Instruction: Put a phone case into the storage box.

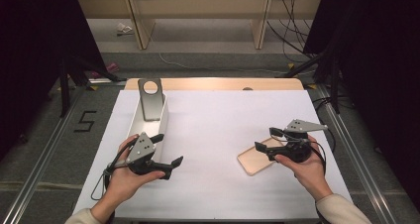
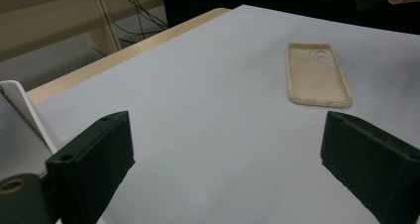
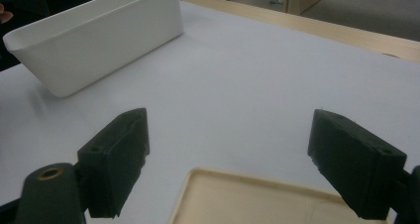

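Note:
A beige phone case [image 1: 255,158] lies hollow side up on the white sheet at the right; it also appears in the left gripper view [image 2: 317,75] and the right gripper view [image 3: 257,199]. My right gripper [image 1: 267,139] hovers over the case's far end, open, with nothing between its jaws [image 3: 228,130]. At the left, my left gripper [image 1: 167,148] stands open and empty [image 2: 225,135] beside the near end of a long white bin [image 1: 166,119]. A grey metal plate with a round hole [image 1: 150,99] leans in the bin.
The white sheet [image 1: 218,120] covers the table, and a wooden edge [image 1: 213,83] shows at the back. The bin's wall is seen in the right gripper view [image 3: 99,40] and the left gripper view [image 2: 20,115]. Cables and shelf legs lie on the floor beyond.

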Demonstrator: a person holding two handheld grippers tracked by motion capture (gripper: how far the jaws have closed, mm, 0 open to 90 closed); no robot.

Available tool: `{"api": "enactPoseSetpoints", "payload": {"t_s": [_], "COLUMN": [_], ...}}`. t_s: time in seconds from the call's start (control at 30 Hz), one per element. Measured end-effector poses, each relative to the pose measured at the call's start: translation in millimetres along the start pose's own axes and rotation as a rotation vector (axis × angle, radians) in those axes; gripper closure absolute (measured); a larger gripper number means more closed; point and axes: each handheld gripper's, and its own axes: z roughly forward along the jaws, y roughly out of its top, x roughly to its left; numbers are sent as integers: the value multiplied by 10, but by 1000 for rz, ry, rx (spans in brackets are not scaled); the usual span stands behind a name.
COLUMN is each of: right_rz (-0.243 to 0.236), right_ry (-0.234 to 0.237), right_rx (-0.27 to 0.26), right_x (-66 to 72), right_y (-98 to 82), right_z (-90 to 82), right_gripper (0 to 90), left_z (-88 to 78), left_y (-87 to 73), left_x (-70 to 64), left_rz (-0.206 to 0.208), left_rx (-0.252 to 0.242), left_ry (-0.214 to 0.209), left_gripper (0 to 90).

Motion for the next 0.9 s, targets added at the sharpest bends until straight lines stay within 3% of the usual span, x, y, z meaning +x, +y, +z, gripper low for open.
{"api": "enactPoseSetpoints", "payload": {"t_s": [0.23, 0.7, 0.9], "right_rz": [7, 6, 10], "right_ry": [4, 4, 5], "right_rx": [11, 15, 30], "right_x": [-21, -14, -8], "right_y": [-12, -10, -20], "right_z": [30, 36, 54], "right_gripper": [172, 172, 184], "left_z": [23, 24, 22], "left_y": [-23, -18, -24], "left_x": [-18, -7, 16], "left_rz": [9, 19, 1], "left_rx": [6, 9, 12], "left_ry": [-12, 7, 11], "left_gripper": [29, 1, 0]}}
